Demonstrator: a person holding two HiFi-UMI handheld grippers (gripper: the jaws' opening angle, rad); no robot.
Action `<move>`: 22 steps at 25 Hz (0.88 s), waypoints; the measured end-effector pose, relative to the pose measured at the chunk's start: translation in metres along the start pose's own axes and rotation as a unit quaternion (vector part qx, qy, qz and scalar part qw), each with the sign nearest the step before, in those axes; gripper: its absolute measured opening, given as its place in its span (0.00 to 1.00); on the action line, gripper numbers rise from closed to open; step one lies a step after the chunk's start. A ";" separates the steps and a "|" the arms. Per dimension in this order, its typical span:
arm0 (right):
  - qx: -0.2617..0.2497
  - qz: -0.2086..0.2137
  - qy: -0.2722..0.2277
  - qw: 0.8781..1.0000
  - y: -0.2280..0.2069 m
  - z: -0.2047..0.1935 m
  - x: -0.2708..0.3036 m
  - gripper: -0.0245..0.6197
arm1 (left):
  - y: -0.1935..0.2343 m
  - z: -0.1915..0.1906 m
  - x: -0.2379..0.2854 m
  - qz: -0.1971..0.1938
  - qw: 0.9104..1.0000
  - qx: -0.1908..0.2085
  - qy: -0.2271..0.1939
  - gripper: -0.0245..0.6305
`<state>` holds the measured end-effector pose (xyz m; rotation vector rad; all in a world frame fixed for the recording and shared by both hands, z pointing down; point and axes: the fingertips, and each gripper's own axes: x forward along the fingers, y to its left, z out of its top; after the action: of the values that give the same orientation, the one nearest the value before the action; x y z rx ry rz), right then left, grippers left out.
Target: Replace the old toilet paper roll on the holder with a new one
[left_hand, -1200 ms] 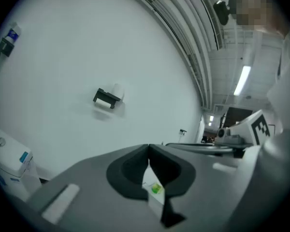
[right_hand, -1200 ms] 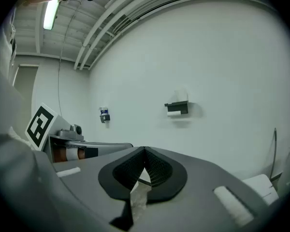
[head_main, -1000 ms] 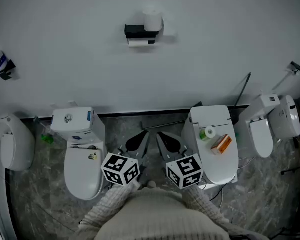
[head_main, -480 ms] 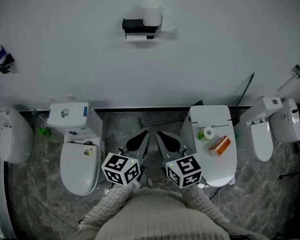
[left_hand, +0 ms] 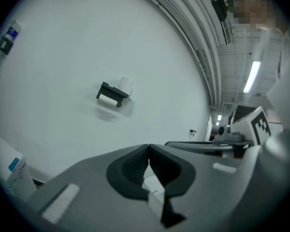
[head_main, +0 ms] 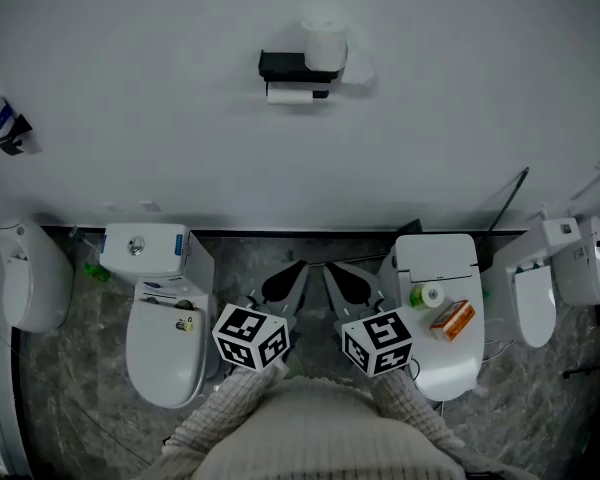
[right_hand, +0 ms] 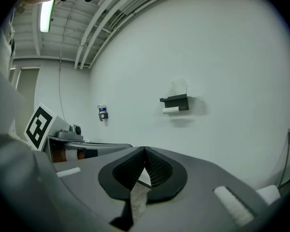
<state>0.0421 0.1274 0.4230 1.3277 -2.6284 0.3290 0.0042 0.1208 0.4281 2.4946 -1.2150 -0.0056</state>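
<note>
A black holder (head_main: 298, 68) is fixed high on the white wall. A nearly spent white roll (head_main: 290, 95) hangs under it, and a full white roll (head_main: 324, 38) stands on its top shelf. My left gripper (head_main: 298, 268) and right gripper (head_main: 330, 270) are held side by side low in the head view, far short of the wall, pointing toward it. Both are shut with nothing between the jaws. In the left gripper view the holder (left_hand: 112, 94) is beyond the shut jaw tips (left_hand: 149, 146). The right gripper view shows the holder (right_hand: 175, 101) above its shut tips (right_hand: 144, 150).
A white toilet (head_main: 165, 343) stands at my left and another (head_main: 438, 308) at my right, its lid carrying a green-cored roll (head_main: 425, 295) and an orange box (head_main: 452, 319). More fixtures stand at the far left (head_main: 25, 278) and far right (head_main: 550, 288). A small blue dispenser (head_main: 5, 126) hangs on the wall.
Both grippers, still shut and side by side, have moved forward toward the wall. The toilets have slid lower in the head view and the holder has shifted slightly right.
</note>
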 end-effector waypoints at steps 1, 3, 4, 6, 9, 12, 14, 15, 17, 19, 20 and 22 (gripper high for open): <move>-0.001 -0.001 -0.002 1.000 -0.006 0.004 0.010 0.04 | 0.008 0.004 0.008 0.000 1.000 0.001 -0.001 0.05; -0.002 -0.002 -0.007 1.000 -0.017 0.015 0.031 0.04 | 0.025 0.015 0.023 -0.001 1.000 0.002 -0.002 0.05; -0.002 -0.002 -0.009 1.000 -0.022 0.020 0.042 0.04 | 0.035 0.021 0.030 -0.001 1.000 0.002 -0.003 0.05; -0.003 -0.001 -0.010 1.000 -0.030 0.030 0.063 0.04 | 0.053 0.034 0.044 0.000 1.000 0.005 -0.004 0.05; -0.004 -0.006 -0.012 1.000 -0.044 0.045 0.095 0.04 | 0.080 0.051 0.065 -0.003 1.000 0.004 -0.006 0.05; -0.003 -0.011 -0.014 1.000 -0.058 0.059 0.127 0.04 | 0.110 0.066 0.082 -0.005 1.000 -0.007 -0.005 0.05; -0.004 -0.018 -0.015 1.000 -0.069 0.067 0.145 0.04 | 0.128 0.075 0.093 -0.005 1.000 -0.009 -0.006 0.05; -0.004 -0.022 -0.016 1.000 -0.074 0.071 0.152 0.04 | 0.137 0.081 0.098 -0.006 1.000 -0.009 -0.008 0.05; -0.003 -0.031 -0.018 0.999 -0.082 0.078 0.165 0.04 | 0.151 0.092 0.108 -0.008 1.000 -0.008 -0.012 0.05; -0.002 -0.037 -0.019 0.999 -0.088 0.082 0.177 0.04 | 0.162 0.100 0.117 -0.012 1.000 -0.008 -0.015 0.05; -0.002 -0.039 -0.019 0.999 -0.091 0.084 0.182 0.04 | 0.167 0.103 0.122 -0.014 1.000 -0.008 -0.015 0.05; 0.000 -0.042 -0.016 0.999 -0.097 0.085 0.190 0.04 | 0.175 0.107 0.131 -0.017 1.000 -0.011 -0.014 0.05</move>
<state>0.0040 -0.0982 0.4010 1.4495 -2.5899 0.2965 -0.0634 -0.1123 0.4050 2.5044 -1.1767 -0.0626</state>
